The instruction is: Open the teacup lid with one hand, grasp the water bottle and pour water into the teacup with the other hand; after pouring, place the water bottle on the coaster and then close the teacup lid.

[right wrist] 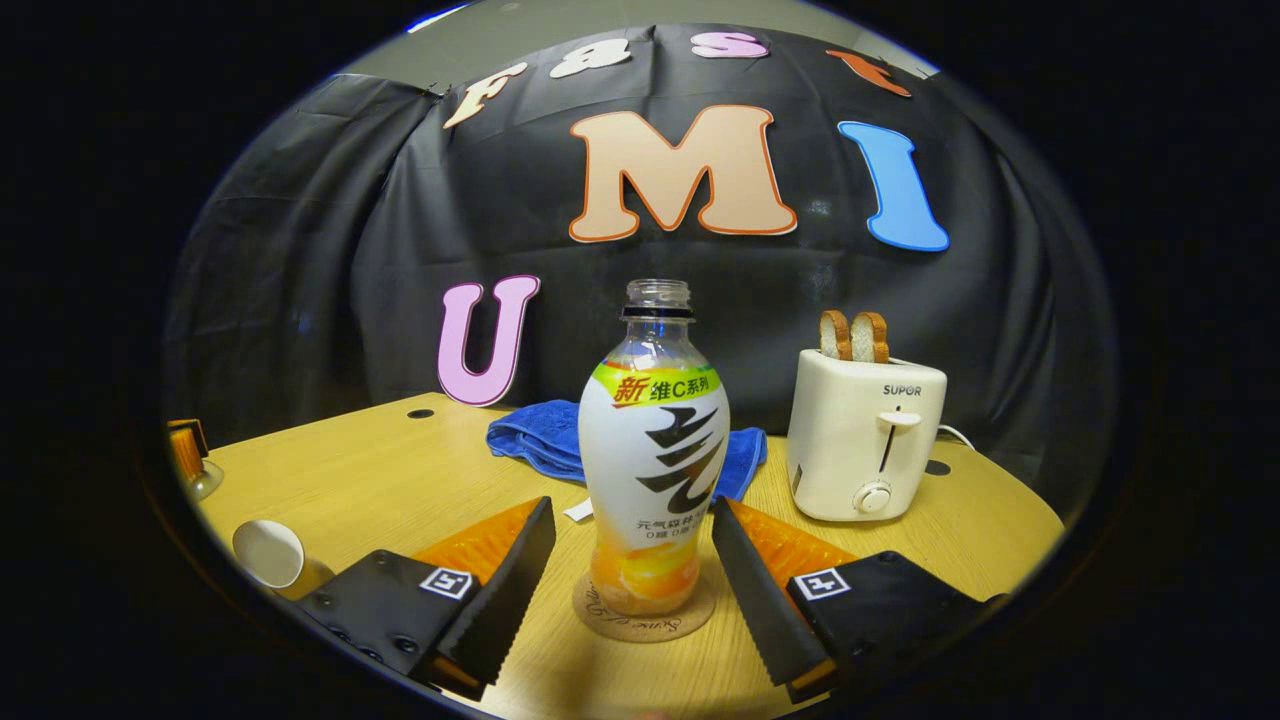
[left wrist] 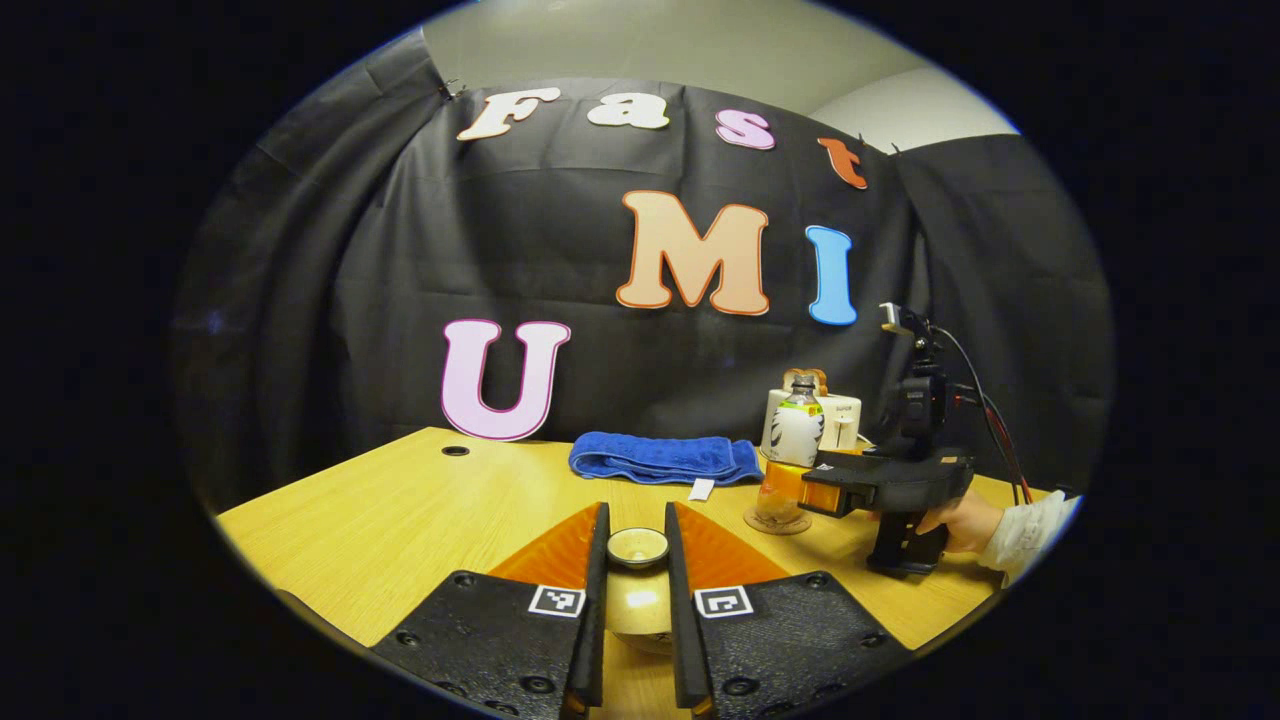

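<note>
The uncapped water bottle (right wrist: 652, 450), white-labelled with orange liquid at its base, stands upright on the round coaster (right wrist: 645, 612). My right gripper (right wrist: 633, 520) is open, one finger on each side of the bottle's lower body, with a gap showing at the left finger. In the left gripper view that bottle (left wrist: 796, 432) and the right gripper (left wrist: 802, 492) sit at the right, held by a hand. My left gripper (left wrist: 637, 560) is shut on the teacup lid (left wrist: 637, 548), gripping its ringed knob. The open teacup (right wrist: 268, 553), white inside, stands low at the left of the right gripper view.
A white toaster (right wrist: 865, 435) with two bread slices stands behind and to the right of the bottle. A folded blue towel (left wrist: 660, 458) lies at the back of the wooden table (left wrist: 400, 510). A cable runs to the right gripper's camera mount (left wrist: 920, 390).
</note>
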The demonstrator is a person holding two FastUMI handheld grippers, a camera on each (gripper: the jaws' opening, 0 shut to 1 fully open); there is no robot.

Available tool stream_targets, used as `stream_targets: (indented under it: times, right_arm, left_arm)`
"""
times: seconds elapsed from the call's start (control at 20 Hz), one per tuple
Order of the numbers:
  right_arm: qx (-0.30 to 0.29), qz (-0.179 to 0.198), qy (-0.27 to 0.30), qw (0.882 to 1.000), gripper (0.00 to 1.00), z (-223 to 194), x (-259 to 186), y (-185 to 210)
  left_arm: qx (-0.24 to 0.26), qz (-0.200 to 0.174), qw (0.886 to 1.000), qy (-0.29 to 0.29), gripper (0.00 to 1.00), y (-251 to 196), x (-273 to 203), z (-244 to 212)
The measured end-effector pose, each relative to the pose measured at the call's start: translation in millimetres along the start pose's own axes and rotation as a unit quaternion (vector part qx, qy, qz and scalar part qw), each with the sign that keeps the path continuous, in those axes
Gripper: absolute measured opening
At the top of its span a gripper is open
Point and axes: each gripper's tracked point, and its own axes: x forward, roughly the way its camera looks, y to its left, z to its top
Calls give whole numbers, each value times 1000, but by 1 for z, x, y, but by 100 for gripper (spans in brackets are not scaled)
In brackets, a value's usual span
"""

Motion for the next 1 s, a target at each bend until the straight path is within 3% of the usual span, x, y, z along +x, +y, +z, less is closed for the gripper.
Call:
stream_targets:
  times: [0.05,0.1,0.25,0.5,0.75,0.8,0.9,1.0]
  right_arm:
    - [-1,2,0,1000,100,0,-5,0]
    - [-4,2,-3,1000,96,1,-11,-1]
    - [-11,5,-16,1000,99,8,-28,-3]
    - [-12,12,-48,999,95,27,-61,-4]
    - [0,22,-76,997,100,44,-89,0]
    - [1,24,-79,997,95,46,-94,0]
    - [3,25,-83,996,95,47,-103,0]
    - [5,25,-81,996,99,45,-112,2]
  left_arm:
    - [4,-4,1000,5,25,-3,4,-5]
    - [7,-7,1000,9,26,-6,8,-8]
    - [18,-12,999,27,25,-13,16,-23]
    - [33,-19,998,46,25,-23,27,-38]
    - [47,-8,997,58,25,-25,29,-48]
    - [48,-7,998,51,25,-26,28,-46]
    - [49,-4,998,46,26,-27,29,-45]
    - [53,-2,997,50,27,-26,30,-47]
